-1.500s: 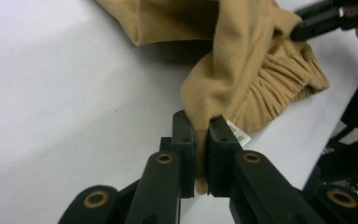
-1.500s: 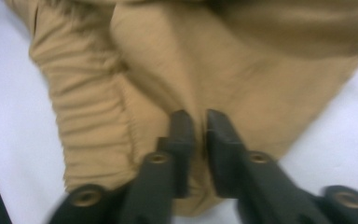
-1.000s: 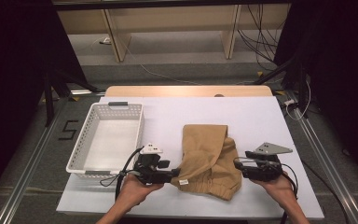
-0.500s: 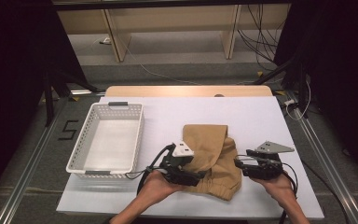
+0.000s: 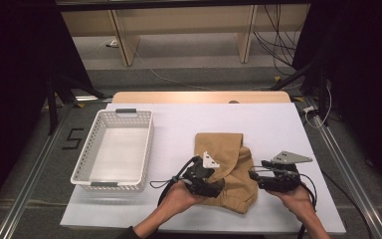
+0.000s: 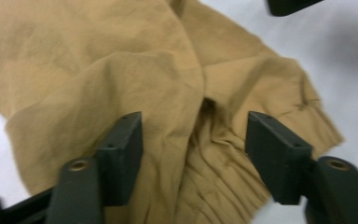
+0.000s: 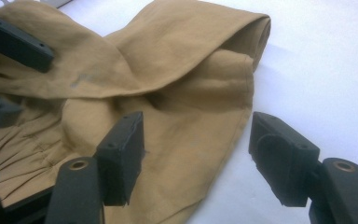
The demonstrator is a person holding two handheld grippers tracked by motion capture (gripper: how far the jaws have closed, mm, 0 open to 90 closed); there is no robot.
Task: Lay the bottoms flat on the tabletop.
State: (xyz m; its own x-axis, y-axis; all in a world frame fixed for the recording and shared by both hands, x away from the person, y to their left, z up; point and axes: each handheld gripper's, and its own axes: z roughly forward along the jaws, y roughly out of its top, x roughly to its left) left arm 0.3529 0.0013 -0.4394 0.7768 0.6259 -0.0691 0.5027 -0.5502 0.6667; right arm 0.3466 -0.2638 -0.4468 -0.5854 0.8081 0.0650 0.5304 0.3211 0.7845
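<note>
A crumpled tan garment lies on the white table, right of centre. My left gripper hovers over the garment's near left part with its jaws open. In the left gripper view the garment spreads under the left gripper, folds and a ribbed hem between the jaws, nothing pinched. My right gripper is at the garment's right edge, open too. Seen from the right gripper view, the right gripper straddles the garment's edge, and the left gripper's jaws show at the far side.
A white slotted basket stands at the table's left, nothing in it. Bare table surface runs behind and to the right of the garment. Wooden shelving legs and cables are on the floor beyond the table's far edge.
My left gripper has moved right, from the garment's left edge to over its near part. The right gripper has stayed almost still at the right edge.
</note>
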